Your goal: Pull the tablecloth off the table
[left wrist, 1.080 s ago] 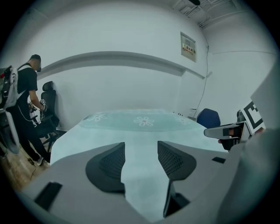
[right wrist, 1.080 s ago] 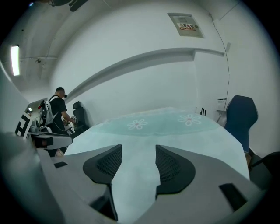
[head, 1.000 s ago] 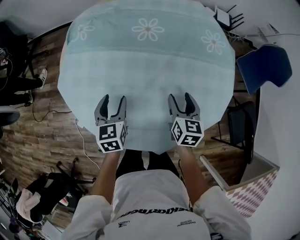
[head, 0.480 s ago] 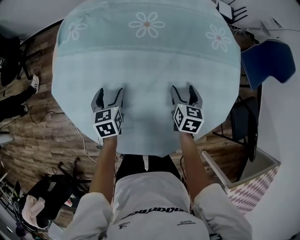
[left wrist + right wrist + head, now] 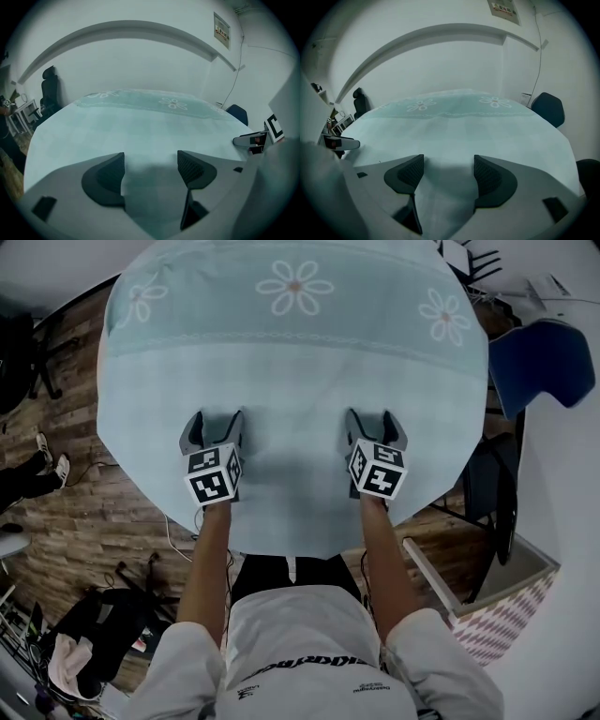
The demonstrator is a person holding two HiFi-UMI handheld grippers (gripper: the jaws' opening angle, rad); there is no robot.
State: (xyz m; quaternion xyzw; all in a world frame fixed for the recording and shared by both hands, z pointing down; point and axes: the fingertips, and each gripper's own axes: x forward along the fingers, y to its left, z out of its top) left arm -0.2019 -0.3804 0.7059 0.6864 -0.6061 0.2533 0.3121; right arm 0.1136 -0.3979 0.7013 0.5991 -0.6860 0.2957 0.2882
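Near the table's near edge, the left gripper and right gripper are held low over the tablecloth. Their jaws are opening, with only flat cloth between them and none pinched. The cloth covers the whole table, its daisy band at the far edge. If the jaws are closed on flat cloth, no fold may be caught. An uneven grip could skew the pull.

two opening tools, one tablecloth, one chair
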